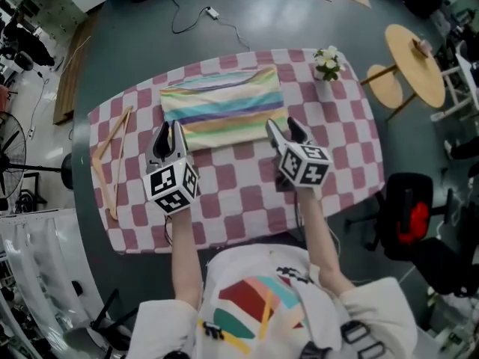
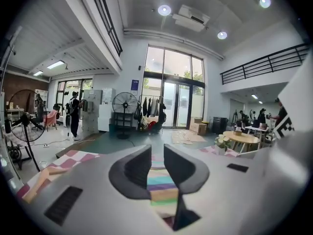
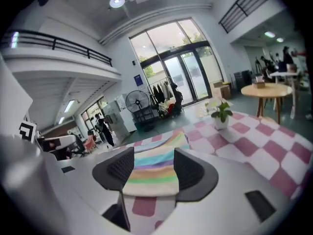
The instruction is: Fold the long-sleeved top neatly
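We hold both tools over the checked worktop [image 1: 247, 193], each one empty. The striped long-sleeved top [image 1: 224, 107] lies folded into a flat rectangle on the far half of the cloth, its pastel bands running side to side.

The left tool [image 1: 171, 129] hangs near the top's near left corner. In the left gripper view the left tool [image 2: 156, 155] has its jaws only narrowly apart, with a slim gap and nothing in it. The top [image 2: 164, 190] shows through that gap, lying on the worktop beyond the pads and not touched by them.

The right tool [image 1: 283, 126] hangs by the top's near right corner. In the right gripper view the right tool [image 3: 154, 160] stands with its jaws wide apart. The top [image 3: 154, 173] fills the space seen between them, but it lies beyond and below the pads, which press on nothing.

A small potted plant [image 1: 327, 63] stands on the far right of the worktop, well apart from the garment, and the right gripper view shows the plant [image 3: 221, 116] upright. A wooden hanger [image 1: 112, 134] lies along the left side of the cloth.
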`<state>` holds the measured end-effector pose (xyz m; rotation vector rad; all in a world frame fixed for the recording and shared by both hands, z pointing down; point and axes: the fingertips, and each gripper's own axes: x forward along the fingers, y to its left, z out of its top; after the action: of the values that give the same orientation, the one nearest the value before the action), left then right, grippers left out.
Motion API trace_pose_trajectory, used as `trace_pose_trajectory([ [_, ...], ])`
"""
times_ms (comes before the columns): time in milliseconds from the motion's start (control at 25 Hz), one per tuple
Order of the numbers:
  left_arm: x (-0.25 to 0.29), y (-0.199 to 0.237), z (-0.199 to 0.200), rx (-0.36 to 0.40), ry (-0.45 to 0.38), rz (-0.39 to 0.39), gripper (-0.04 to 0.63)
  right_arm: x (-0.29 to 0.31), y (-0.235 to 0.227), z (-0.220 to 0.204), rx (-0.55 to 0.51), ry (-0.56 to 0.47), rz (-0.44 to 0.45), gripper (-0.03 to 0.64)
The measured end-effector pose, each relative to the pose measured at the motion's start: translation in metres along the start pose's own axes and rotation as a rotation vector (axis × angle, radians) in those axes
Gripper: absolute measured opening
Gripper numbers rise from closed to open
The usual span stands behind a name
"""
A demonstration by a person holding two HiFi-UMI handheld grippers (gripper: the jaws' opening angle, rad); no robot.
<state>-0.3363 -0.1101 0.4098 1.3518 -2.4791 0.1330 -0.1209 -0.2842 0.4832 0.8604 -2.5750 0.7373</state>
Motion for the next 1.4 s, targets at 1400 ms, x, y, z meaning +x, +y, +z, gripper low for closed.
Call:
trace_pose_trajectory([
  [1400,-0.064,-0.025,-0.06,-0.001,0.166,0.068,0.074,0.064,-0.105,-0.121,1.091,0.076,-0.184,0.031],
])
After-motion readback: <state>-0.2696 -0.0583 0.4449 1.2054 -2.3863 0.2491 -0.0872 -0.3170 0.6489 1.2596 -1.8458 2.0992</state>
